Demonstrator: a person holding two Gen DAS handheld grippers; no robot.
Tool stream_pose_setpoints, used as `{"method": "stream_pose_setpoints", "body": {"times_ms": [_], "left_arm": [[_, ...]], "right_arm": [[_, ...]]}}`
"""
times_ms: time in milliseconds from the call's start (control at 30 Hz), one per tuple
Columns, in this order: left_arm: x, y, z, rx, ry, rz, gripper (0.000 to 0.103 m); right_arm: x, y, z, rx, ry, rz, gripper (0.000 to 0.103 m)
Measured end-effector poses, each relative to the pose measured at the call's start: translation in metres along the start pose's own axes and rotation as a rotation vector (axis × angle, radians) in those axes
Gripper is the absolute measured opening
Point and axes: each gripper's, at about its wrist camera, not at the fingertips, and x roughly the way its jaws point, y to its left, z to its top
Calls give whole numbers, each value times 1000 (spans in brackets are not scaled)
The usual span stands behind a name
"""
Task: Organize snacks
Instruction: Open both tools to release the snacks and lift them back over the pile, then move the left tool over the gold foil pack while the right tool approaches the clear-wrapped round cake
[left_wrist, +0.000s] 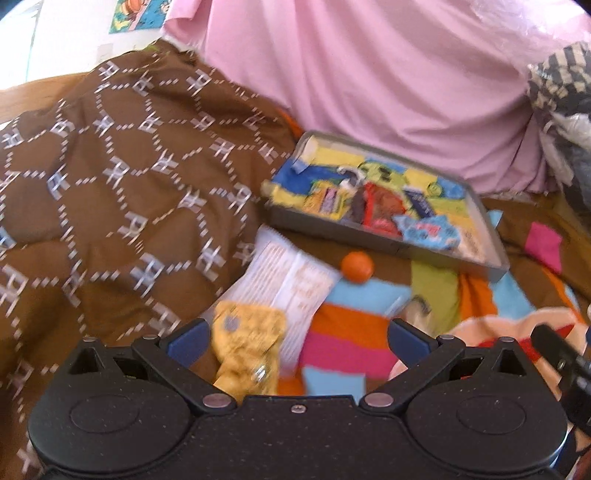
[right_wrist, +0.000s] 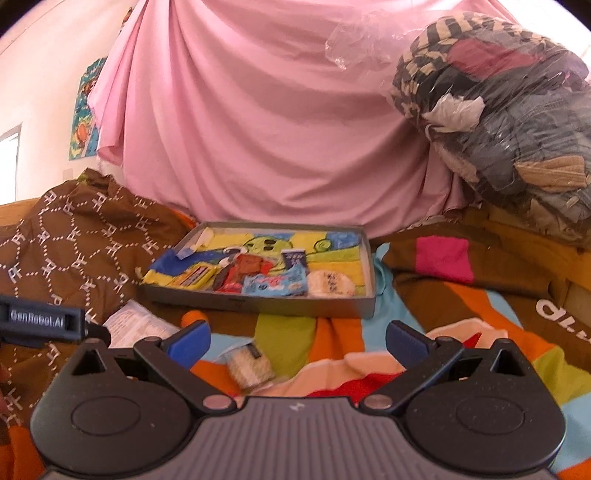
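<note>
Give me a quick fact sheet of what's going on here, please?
setting: bed with striped blanket
tray: grey, holds several snack packets
loose snacks: white packet, orange ball, yellow wrapper, small pale packet
left gripper: open, yellow wrapper between its fingers
right gripper: open, empty, above small pale packet

A shallow grey metal tray (right_wrist: 258, 304) lies on the striped multicoloured blanket (right_wrist: 480, 306), in front of the draped pink sheet (right_wrist: 258, 129). Several wrapped snack packets (right_wrist: 273, 284) lie inside it. Before the tray are a small orange ball (left_wrist: 357, 266) and a white printed packet (left_wrist: 288, 280); a brown patterned quilt (left_wrist: 110, 184) lies to its left.
</note>
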Motion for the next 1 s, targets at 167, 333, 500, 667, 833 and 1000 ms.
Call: {"method": "stream_pose_setpoints", "body": {"times_ms": [167, 333, 500, 667, 833, 1000], "left_arm": [[-6, 10, -16, 34, 41, 44, 102], [-9, 19, -24, 33, 75, 60, 102], [-10, 22, -28, 38, 92, 70, 102], [-8, 22, -31, 43, 116, 78, 101], [-6, 24, -36, 45, 141, 87, 101], [-2, 25, -40, 57, 173, 93, 101]], "right_arm": [[-4, 11, -9, -2, 64, 39, 103], [-6, 24, -16, -19, 117, 80, 103], [-4, 32, -20, -32, 156, 114, 103], [-2, 35, -25, -31, 179, 128, 103], [0, 37, -28, -35, 207, 141, 103], [5, 38, -32, -43, 237, 145, 103]]}}
